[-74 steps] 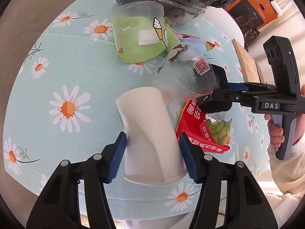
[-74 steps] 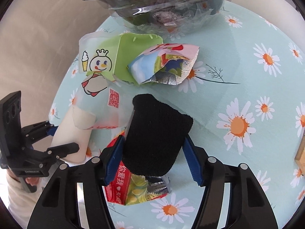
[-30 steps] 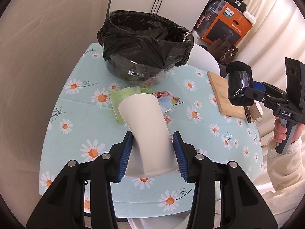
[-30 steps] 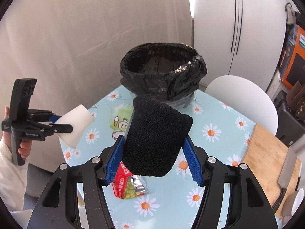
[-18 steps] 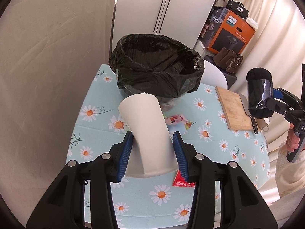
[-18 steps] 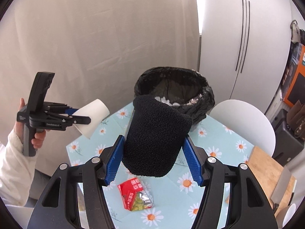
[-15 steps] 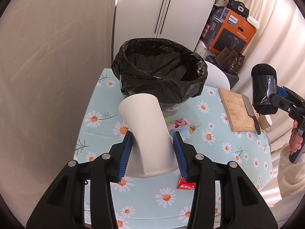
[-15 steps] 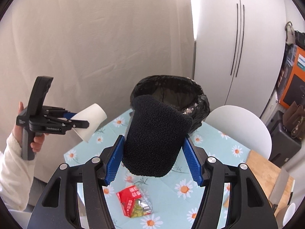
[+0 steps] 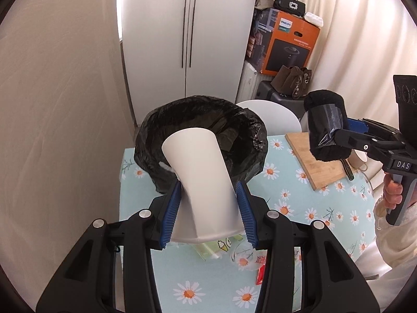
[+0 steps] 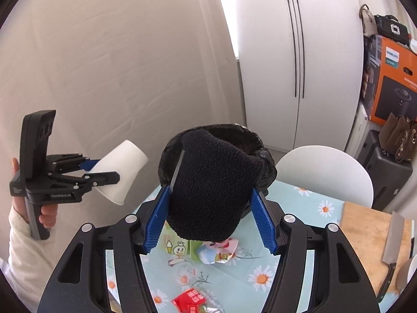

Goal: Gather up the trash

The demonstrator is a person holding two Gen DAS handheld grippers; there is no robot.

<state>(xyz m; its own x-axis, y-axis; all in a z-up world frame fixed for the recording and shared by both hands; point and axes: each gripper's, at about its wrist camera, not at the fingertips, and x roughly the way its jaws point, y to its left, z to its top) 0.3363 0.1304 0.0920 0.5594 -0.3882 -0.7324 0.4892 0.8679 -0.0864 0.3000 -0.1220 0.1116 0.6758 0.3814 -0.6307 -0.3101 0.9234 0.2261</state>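
Jaws clamped, left gripper (image 9: 208,208) on white paper cup (image 9: 206,182), right gripper (image 10: 209,220) on black fuzzy sleeve (image 10: 211,185): I centre each over the lined bin (image 9: 245,140) before release.

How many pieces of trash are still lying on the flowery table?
4 that I can see: a green cartoon cup sleeve, a crumpled colourful foil wrapper, a clear plastic cup, and a red snack packet. The grippers may hide more.
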